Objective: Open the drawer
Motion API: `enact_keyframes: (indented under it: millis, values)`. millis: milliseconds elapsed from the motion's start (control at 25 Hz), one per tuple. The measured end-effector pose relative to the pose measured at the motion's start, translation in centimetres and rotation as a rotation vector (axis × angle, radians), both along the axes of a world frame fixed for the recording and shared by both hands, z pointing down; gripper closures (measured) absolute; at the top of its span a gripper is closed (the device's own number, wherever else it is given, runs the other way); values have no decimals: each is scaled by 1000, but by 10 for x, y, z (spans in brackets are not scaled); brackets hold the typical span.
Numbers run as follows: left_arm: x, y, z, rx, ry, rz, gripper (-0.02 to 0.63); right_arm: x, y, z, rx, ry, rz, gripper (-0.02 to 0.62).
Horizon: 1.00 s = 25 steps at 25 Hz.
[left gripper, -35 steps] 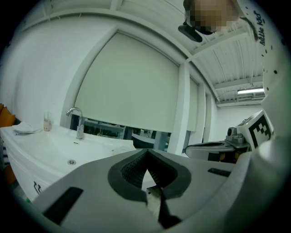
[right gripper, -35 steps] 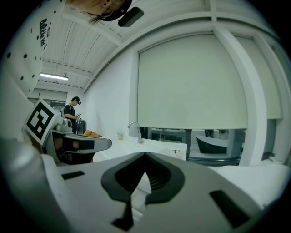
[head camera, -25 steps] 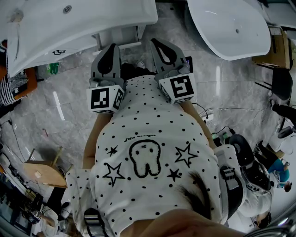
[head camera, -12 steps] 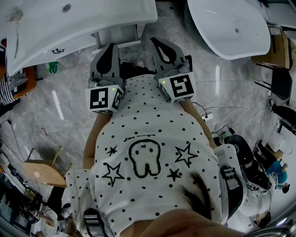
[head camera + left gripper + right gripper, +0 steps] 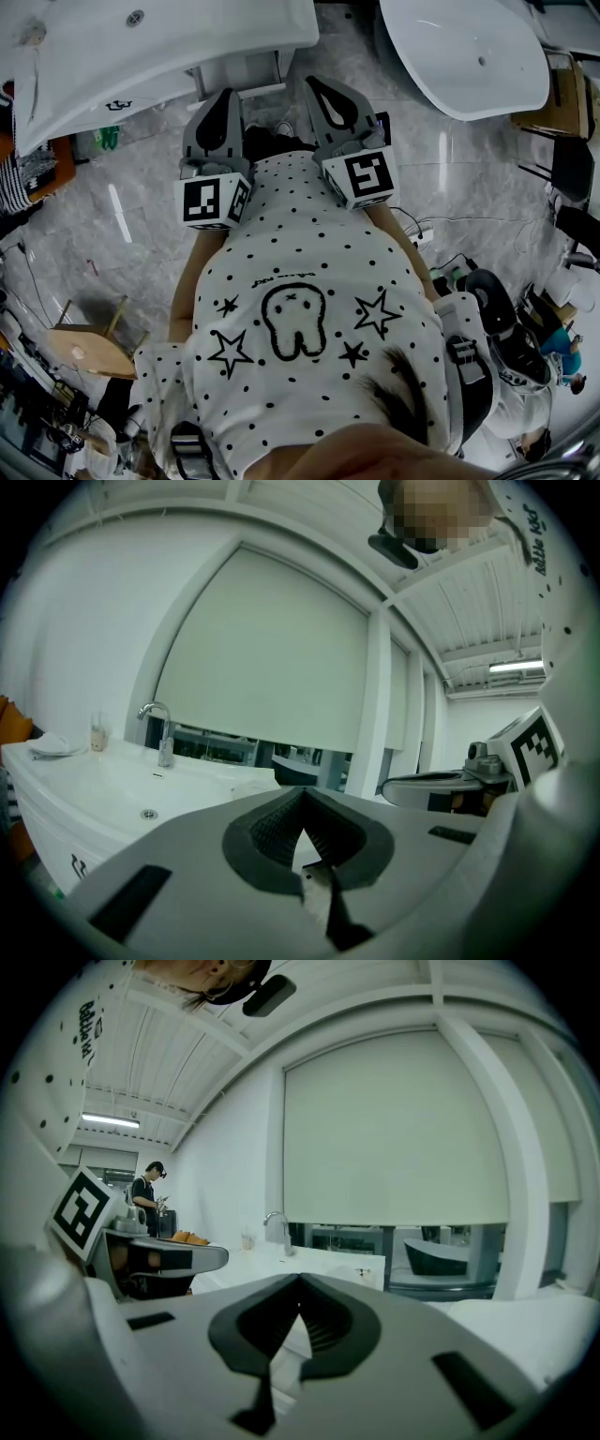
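Both unmoved since earlier, left gripper (image 5: 226, 96) closed, right gripper (image 5: 316, 85) closed.

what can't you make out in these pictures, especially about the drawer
- Drawer front and handle: the head view sees only a sliver of the cabinet under the washbasin, whose rim overhangs it.
- Cabinet in both gripper views: hidden below the left gripper and right gripper, whose own bodies fill the lower frame.
- Small item by the tap, left gripper view: too small to identify.
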<state>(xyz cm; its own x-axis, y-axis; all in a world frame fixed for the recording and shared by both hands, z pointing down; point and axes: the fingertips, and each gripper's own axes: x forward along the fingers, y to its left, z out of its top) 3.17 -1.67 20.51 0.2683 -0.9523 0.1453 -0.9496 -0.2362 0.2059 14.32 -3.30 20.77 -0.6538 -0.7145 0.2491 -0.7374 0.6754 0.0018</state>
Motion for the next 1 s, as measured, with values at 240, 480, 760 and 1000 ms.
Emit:
enact_keyframes:
  millis: [240, 480, 760, 1000]
  values:
    - [3, -1, 0, 2, -6, 4, 603, 3, -1, 0, -4, 1, 2, 581]
    - [3, -4, 1, 2, -1, 4, 603, 3, -3, 2, -7, 1, 3, 581]
    - [4, -3, -1, 0, 0, 4, 603, 4, -3, -2, 6, -5, 5, 581]
    - [6, -5, 2, -1, 1, 6, 603, 7, -6, 0, 11, -3, 11, 581]
